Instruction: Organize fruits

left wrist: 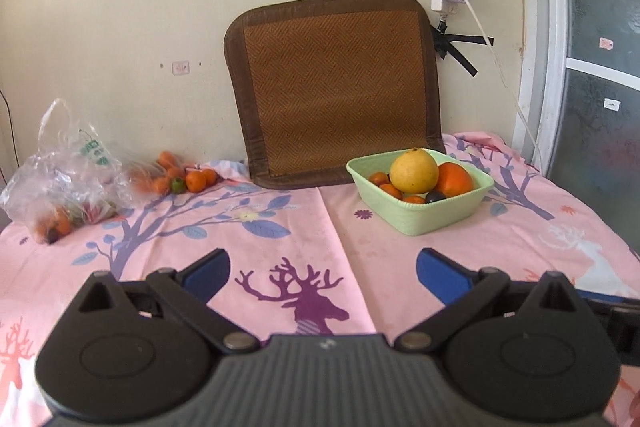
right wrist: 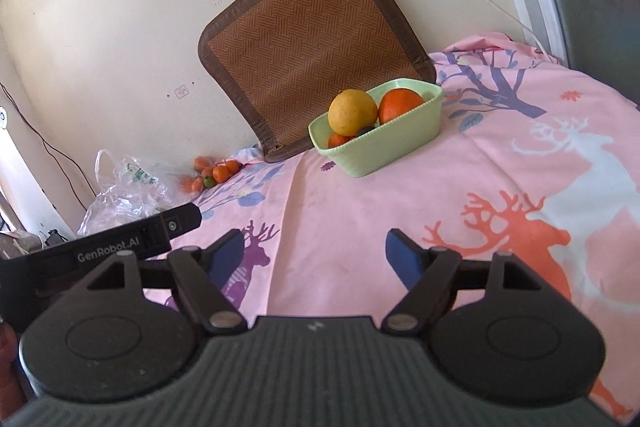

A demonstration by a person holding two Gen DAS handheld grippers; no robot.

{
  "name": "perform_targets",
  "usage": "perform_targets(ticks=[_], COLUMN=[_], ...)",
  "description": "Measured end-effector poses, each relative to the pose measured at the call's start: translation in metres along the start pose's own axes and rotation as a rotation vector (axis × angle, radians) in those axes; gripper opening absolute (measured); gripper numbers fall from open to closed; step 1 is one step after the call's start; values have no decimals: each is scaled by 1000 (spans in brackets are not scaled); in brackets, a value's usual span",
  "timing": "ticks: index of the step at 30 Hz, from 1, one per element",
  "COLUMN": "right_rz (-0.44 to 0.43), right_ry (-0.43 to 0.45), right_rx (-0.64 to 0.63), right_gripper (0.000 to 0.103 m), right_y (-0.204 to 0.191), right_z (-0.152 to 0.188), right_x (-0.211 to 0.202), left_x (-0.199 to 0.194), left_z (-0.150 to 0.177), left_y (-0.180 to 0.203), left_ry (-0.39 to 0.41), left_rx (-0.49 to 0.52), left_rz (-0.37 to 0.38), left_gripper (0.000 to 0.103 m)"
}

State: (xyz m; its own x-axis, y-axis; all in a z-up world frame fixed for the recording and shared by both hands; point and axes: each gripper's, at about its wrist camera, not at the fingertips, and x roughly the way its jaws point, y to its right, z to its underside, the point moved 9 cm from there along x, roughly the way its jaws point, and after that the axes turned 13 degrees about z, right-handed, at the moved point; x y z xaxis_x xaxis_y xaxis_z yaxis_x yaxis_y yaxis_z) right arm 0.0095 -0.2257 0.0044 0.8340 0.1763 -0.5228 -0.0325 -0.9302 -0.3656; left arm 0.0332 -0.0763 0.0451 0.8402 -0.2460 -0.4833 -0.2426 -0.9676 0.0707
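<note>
Both claws sit spread and empty: left claw (left wrist: 323,269), right claw (right wrist: 316,253), over the pink cloth (left wrist: 352,227). Loose small oranges (left wrist: 188,179) lie far-left by the plastic bag (left wrist: 68,163), so your left claw's nearer. Green basket (left wrist: 416,219) w/ fruit sits ahead-right, well apart from them.

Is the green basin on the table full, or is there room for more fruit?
Partly full. The green basin holds a yellow citrus, a big orange and some small fruit; gaps remain.
</note>
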Motion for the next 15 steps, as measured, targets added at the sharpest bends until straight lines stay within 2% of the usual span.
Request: perform_targets(ticks=[6,10,15], right_rz=[-2,-5,-12], right_ry=[12,18,14], right_rx=[7,5,7], right_gripper=[80,80,80], right_y=[-1,-1,4], right_z=[-1,-4,-5], right_x=[-7,-11,-9], left_x=[-7,-5,0], left_z=[2,0,2], left_y=[6,8,5], left_ry=[0,-20,-45], left_rx=[49,29,-7], left_rz=[-51,-26,-33], left_gripper=[103,103,103])
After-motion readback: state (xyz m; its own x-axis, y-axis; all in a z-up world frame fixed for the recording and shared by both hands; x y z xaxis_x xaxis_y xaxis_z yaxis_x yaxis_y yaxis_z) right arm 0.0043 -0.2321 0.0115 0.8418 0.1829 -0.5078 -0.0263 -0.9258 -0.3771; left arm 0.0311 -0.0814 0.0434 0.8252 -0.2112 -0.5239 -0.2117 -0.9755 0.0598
